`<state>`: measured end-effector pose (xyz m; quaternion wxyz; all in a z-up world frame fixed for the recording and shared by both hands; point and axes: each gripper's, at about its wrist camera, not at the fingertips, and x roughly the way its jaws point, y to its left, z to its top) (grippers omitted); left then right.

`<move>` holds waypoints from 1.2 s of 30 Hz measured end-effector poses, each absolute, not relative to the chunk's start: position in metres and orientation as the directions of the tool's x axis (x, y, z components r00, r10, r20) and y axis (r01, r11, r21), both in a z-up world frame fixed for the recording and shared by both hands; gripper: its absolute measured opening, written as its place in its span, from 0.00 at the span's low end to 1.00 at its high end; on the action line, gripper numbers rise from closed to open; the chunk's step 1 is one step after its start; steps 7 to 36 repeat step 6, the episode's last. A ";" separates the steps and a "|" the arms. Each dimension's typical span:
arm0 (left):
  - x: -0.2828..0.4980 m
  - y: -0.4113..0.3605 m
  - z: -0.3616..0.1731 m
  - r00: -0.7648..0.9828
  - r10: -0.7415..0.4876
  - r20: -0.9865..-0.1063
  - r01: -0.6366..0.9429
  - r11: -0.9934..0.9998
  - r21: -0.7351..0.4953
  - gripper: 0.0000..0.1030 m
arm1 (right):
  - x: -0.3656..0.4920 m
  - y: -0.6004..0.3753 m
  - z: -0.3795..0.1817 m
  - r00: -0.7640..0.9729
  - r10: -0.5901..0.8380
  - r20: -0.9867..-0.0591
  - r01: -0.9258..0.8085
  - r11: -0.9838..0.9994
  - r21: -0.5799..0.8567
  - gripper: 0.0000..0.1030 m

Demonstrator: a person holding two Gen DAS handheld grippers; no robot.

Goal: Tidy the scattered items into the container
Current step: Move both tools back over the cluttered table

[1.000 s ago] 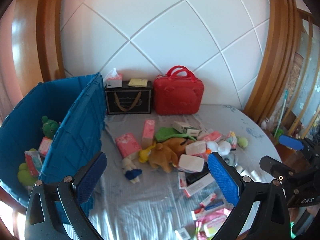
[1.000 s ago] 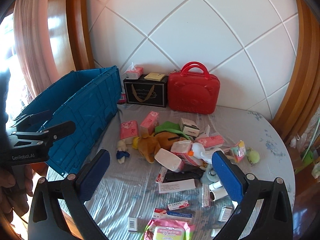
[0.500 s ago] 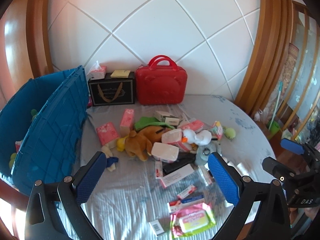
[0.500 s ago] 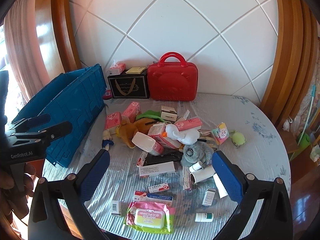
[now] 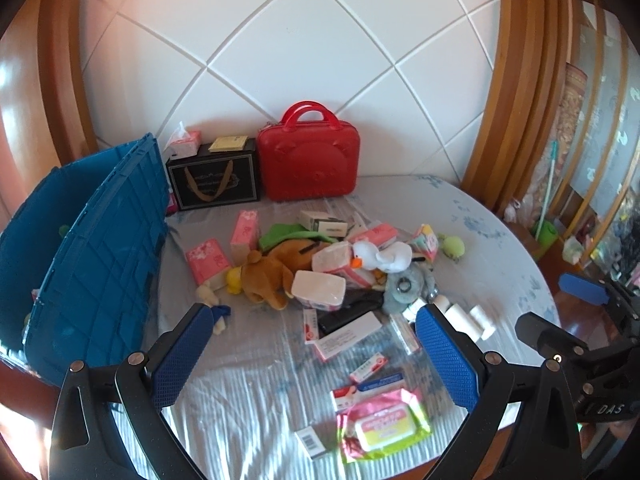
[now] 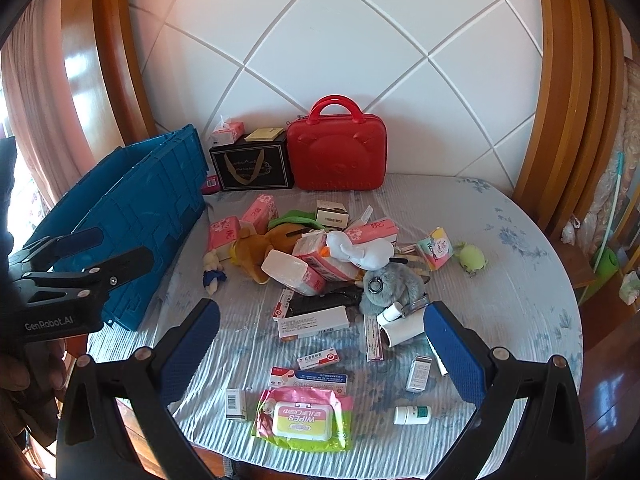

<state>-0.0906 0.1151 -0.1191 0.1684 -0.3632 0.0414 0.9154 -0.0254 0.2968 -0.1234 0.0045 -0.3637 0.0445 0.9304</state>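
Observation:
A blue plastic crate [image 5: 92,248] [image 6: 132,216] stands at the table's left side, a few items inside. Scattered on the table lie a brown plush bear [image 5: 272,272] [image 6: 260,248], a white plush duck [image 5: 380,256] [image 6: 356,250], a grey plush [image 6: 390,286], pink tissue packs [image 5: 208,258], medicine boxes [image 6: 314,322] and a wipes pack [image 5: 384,426] [image 6: 302,420]. My left gripper [image 5: 316,352] hovers open above the near table, nothing between its fingers. My right gripper [image 6: 322,344] is open too, over the medicine boxes, holding nothing.
A red bear-faced case [image 5: 310,164] [image 6: 338,156] and a black gift box [image 5: 214,178] topped with a tissue box stand against the back wall. A green plush ball [image 6: 472,258] lies right. The left gripper's body, in a hand, shows at the right wrist view's left edge [image 6: 60,292].
Both grippers have pulled back and swung right, away from the crate; the crate now sits further left and more of the near table shows. Both stay open and empty.

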 end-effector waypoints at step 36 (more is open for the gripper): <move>-0.083 0.113 -0.112 -0.713 0.256 -0.653 -0.326 -0.945 -0.015 0.99 | -0.021 0.294 -0.123 -0.736 -0.021 -0.677 -0.043 -0.996 0.079 1.00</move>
